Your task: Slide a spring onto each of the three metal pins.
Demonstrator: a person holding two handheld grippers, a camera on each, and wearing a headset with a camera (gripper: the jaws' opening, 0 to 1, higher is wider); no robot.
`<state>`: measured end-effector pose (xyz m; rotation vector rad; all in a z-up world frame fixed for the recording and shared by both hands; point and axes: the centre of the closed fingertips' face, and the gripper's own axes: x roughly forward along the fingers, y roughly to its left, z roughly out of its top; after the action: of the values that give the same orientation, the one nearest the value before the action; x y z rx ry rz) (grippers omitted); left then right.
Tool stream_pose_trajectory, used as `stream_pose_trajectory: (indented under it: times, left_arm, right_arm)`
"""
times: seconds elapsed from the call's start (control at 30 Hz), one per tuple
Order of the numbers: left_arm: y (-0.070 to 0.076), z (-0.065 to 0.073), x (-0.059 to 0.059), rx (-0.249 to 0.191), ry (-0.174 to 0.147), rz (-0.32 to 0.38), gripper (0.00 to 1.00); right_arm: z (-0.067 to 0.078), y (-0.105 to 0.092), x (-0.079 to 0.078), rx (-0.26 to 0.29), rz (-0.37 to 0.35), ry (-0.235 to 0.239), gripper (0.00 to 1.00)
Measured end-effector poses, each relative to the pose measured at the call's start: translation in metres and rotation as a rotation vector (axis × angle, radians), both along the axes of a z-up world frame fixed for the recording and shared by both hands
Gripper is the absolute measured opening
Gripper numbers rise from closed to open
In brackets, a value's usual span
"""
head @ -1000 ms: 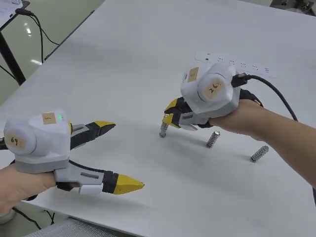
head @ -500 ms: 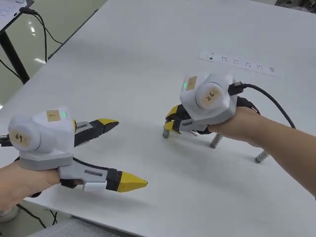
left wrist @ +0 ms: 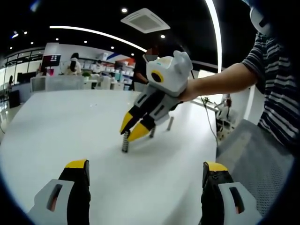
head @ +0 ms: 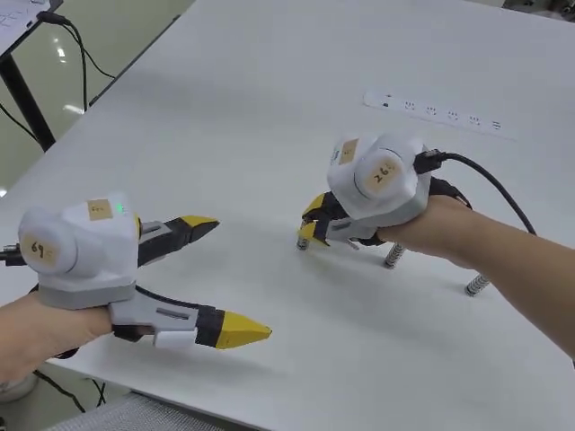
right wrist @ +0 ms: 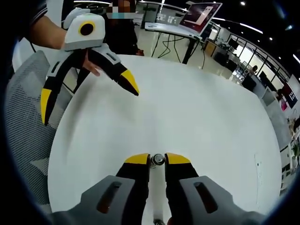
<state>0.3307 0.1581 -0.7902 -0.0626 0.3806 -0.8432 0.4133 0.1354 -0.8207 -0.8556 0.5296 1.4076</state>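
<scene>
Spring (left wrist: 125, 143) pinched by right claw (left wrist: 130, 134) on white office table (head: 269, 108); left claw (head: 238, 277) spread.

- at 6 o'clock we see the right gripper (right wrist: 157, 158), its yellow-tipped jaws drawn close on either side of a pin (right wrist: 158, 160); the pin's round metal end sits between the tips, touching both.
- at 10 o'clock we see the left gripper (right wrist: 87, 95), held in a hand above the white table (right wrist: 197, 112), jaws spread wide.
- at 9 o'clock, a grey mesh chair (right wrist: 21, 126) stands beside the table's edge.
</scene>
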Motion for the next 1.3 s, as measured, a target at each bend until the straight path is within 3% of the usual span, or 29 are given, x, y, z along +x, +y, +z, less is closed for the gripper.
stream_pose_trajectory:
  times: [0.47,1.3]
  left_arm:
    - [-0.002,0.003,0.001,0.004,0.0,-0.01,0.97]
    - [-0.013,0.011,0.01,-0.003,-0.01,-0.026,0.98]
  right_arm:
    - [0.007,0.001,0.002,0.027,-0.029,-0.008,0.16]
    - [0.022,-0.019,-0.005,0.149,-0.109,0.028,0.31]
